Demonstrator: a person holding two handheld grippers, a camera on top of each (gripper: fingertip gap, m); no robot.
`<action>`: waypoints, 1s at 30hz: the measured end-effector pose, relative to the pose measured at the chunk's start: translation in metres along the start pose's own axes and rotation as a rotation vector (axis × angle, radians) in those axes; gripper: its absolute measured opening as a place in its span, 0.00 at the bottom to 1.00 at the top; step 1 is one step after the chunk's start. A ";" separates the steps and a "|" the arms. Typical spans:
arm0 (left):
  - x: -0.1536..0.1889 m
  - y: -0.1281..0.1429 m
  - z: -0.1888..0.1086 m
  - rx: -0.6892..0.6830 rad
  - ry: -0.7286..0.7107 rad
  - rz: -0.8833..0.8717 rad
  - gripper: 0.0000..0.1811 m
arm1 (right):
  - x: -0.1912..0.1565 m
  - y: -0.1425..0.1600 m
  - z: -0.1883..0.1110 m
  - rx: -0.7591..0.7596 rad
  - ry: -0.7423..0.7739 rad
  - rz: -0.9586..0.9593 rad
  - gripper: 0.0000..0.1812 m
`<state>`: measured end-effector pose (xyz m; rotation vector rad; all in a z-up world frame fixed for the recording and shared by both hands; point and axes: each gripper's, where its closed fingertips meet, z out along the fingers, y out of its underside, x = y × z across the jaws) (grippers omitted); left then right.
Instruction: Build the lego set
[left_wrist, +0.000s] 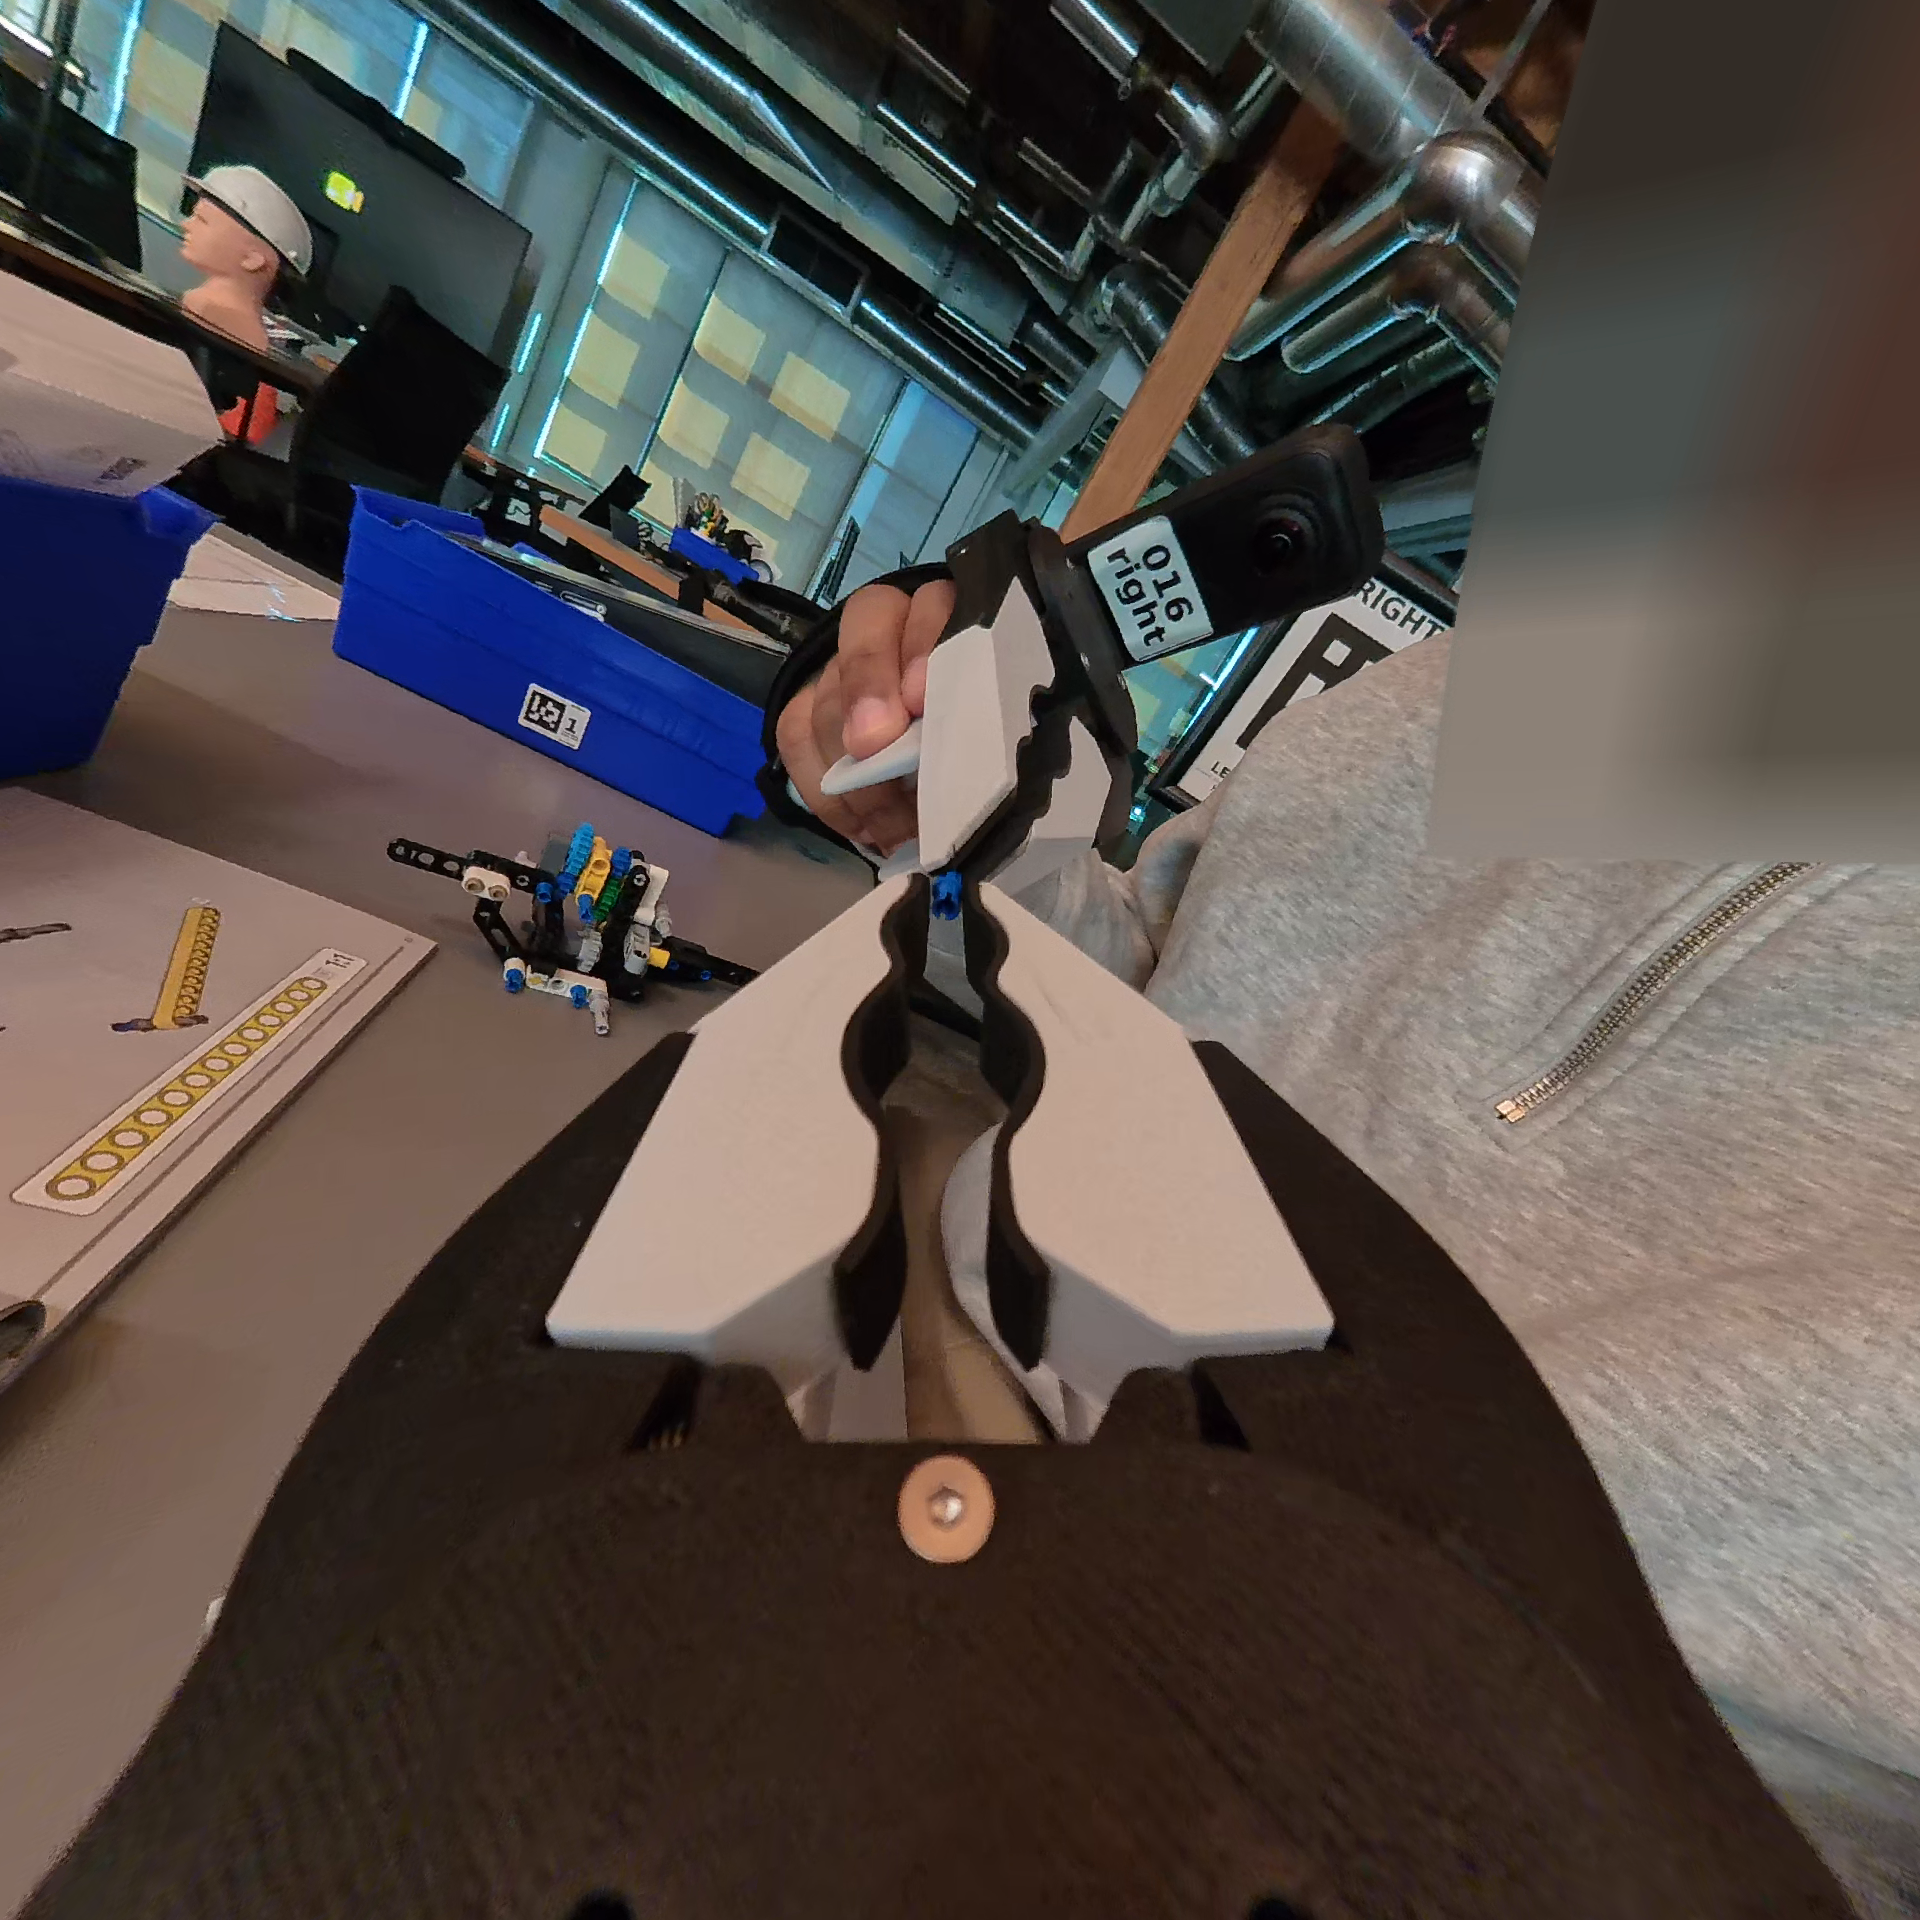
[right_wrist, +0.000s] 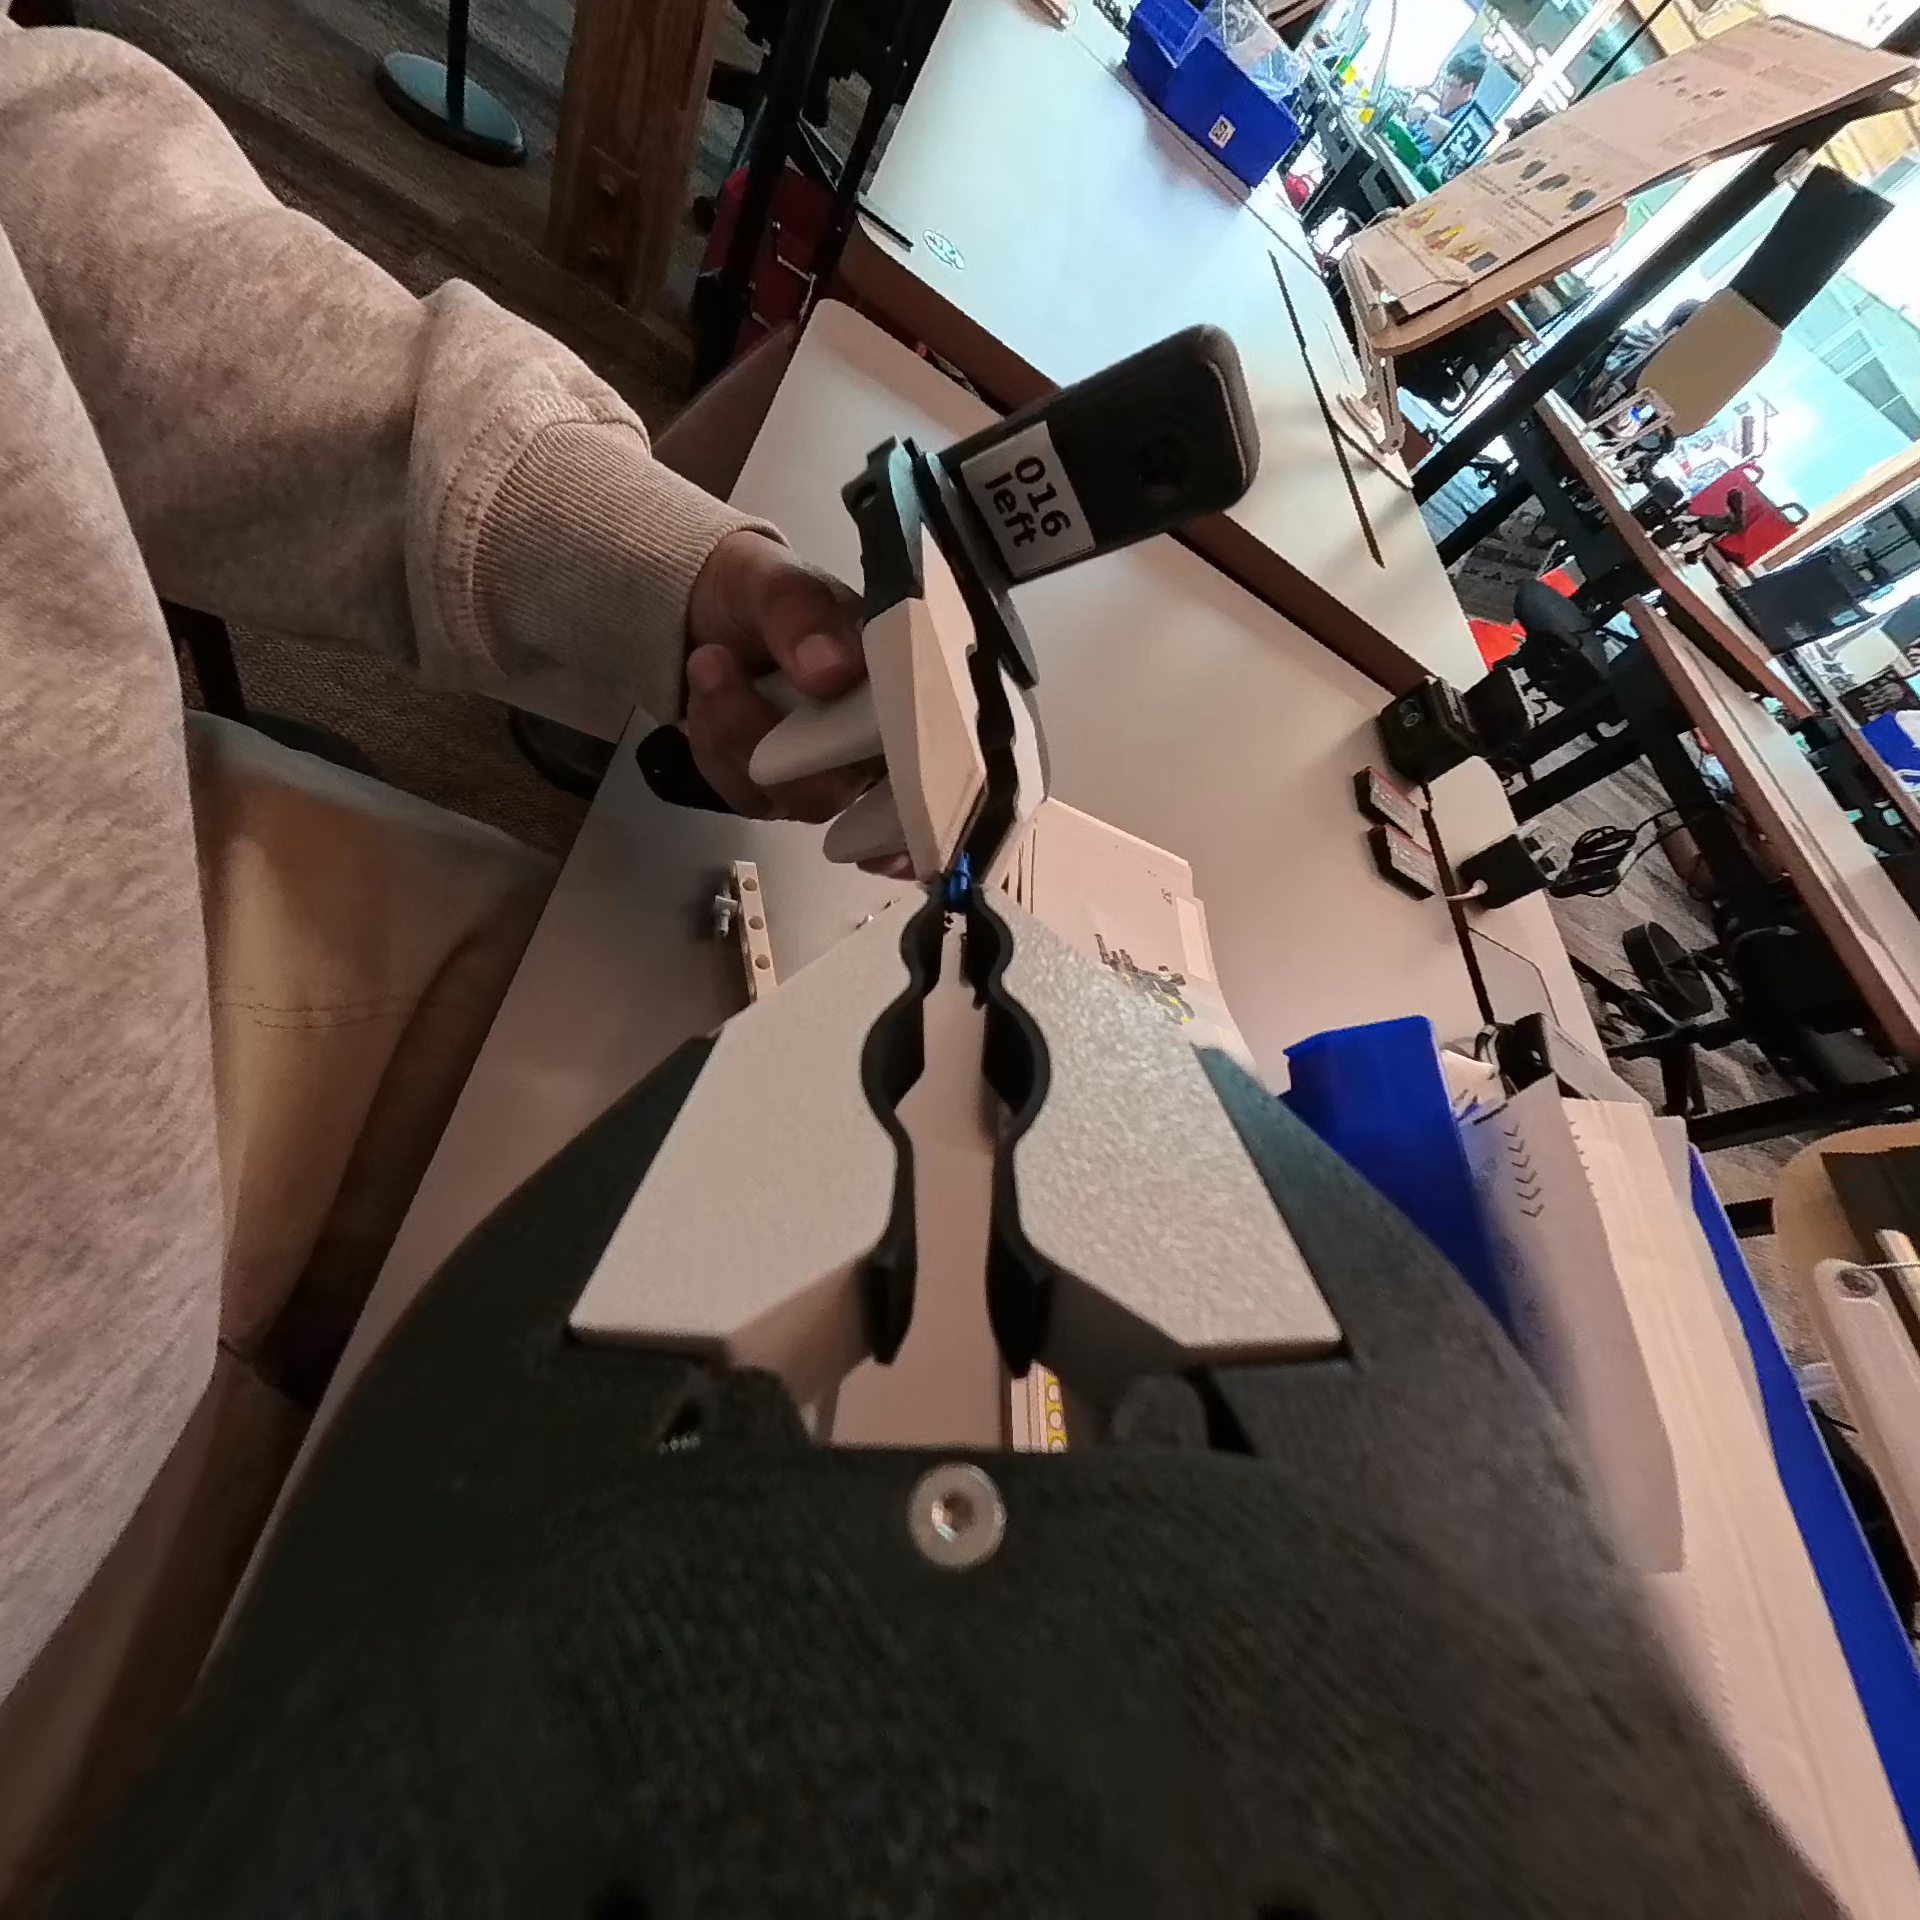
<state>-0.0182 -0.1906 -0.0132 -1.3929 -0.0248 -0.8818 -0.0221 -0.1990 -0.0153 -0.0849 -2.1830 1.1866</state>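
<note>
A small blue pin (left_wrist: 945, 896) sits between the tips of both grippers, which meet tip to tip in the air above the table edge. My left gripper (left_wrist: 940, 914) is closed on the pin from below. My right gripper (left_wrist: 928, 864) comes down from above, held by a hand, and touches the same pin. In the right wrist view the pin (right_wrist: 955, 889) lies between my right gripper (right_wrist: 954, 925) and the left gripper (right_wrist: 951, 857) above it. The partly built lego model (left_wrist: 582, 925), black with blue, yellow and green parts, lies on the grey table.
An open instruction booklet (left_wrist: 187, 1039) lies at the left. Blue bins (left_wrist: 540, 644) stand behind the model and at the far left (left_wrist: 62, 623). A pale beam with holes (right_wrist: 753, 935) lies near the table edge. Another blue bin (right_wrist: 1382, 1091) is at the right. The person's grey sweater (left_wrist: 1507, 1143) is close by.
</note>
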 end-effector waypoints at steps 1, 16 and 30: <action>0.000 0.000 0.000 0.002 -0.002 0.001 0.02 | 0.000 0.000 0.000 -0.001 0.000 -0.002 0.01; -0.001 0.000 0.000 0.002 -0.005 0.000 0.02 | -0.001 0.002 -0.001 -0.009 -0.004 0.000 0.01; 0.001 -0.006 -0.006 -0.024 -0.048 0.094 0.01 | 0.001 -0.002 -0.001 0.013 0.005 0.010 0.01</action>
